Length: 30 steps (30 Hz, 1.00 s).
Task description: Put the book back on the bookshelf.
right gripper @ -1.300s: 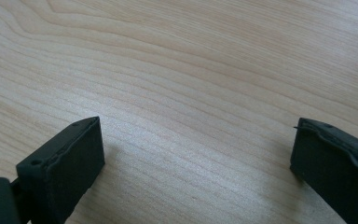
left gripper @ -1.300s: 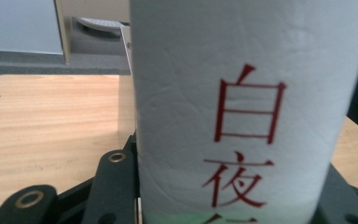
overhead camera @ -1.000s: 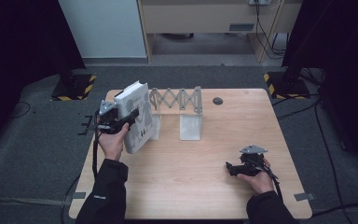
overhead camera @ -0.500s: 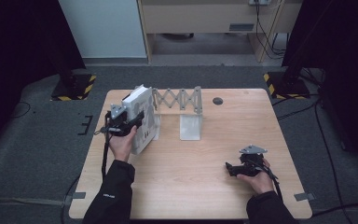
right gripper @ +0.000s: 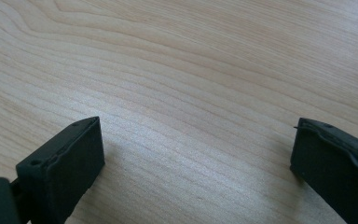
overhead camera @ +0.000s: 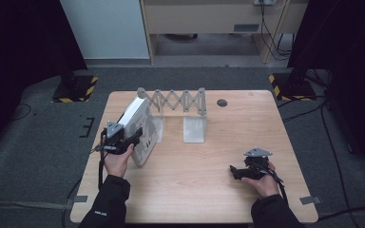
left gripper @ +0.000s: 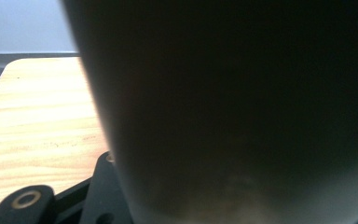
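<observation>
- A thick grey-white book stands tilted on the table, its top leaning toward the far left corner, its lower edge on the wood.
- It sits just left of the rack, a grey scissor-lattice frame with two white upright plates below it; the book's far part looks to touch or overlap the left plate, though I cannot tell for sure.
- The left claw is clamped on the book's near-left edge, held by the left hand from below.
- In the left gripper view the book is a dark blurred mass right against the lens, with a strip of table to one side.
- The right claw rests well to the right of the rack and nearer the front edge, in the right hand, pointing left.
- In the right gripper view its jaws stand wide apart over bare wood, nothing between them.
- A small dark round disc lies on the table just right of the rack.
</observation>
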### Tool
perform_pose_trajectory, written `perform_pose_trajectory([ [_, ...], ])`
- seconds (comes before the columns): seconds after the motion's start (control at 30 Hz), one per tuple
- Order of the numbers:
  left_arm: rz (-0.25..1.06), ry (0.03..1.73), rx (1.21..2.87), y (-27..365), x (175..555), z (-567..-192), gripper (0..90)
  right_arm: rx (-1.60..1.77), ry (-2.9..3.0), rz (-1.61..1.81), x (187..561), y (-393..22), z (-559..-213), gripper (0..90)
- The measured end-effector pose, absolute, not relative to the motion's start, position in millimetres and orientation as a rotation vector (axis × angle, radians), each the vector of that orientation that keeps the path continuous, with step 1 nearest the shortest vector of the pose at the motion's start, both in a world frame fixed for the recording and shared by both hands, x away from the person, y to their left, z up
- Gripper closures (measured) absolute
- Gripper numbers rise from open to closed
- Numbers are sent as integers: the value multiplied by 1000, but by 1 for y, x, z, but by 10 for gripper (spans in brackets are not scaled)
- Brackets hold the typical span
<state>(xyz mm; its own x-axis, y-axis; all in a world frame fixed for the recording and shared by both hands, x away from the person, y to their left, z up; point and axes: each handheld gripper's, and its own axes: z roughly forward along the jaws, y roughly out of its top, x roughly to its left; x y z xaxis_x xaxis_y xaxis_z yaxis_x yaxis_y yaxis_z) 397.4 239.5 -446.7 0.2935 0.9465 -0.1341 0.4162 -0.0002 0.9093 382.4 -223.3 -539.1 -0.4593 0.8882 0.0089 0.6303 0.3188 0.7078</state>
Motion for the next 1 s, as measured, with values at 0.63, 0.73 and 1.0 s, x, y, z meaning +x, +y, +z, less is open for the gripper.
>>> perform_pose_trajectory([
  [0.63, 800, 1232, 1528, 220, 393, -462, 516, 1352, 2209, 924, 383, -222, -539, 25],
  [0.73, 823, 1209, 1531, 214, 399, -464, 516, 1348, 2213, 922, 383, -222, -539, 24],
  [1.0, 824, 1233, 1472, 212, 416, -467, 513, 1348, 2213, 922, 383, -222, -539, 24],
])
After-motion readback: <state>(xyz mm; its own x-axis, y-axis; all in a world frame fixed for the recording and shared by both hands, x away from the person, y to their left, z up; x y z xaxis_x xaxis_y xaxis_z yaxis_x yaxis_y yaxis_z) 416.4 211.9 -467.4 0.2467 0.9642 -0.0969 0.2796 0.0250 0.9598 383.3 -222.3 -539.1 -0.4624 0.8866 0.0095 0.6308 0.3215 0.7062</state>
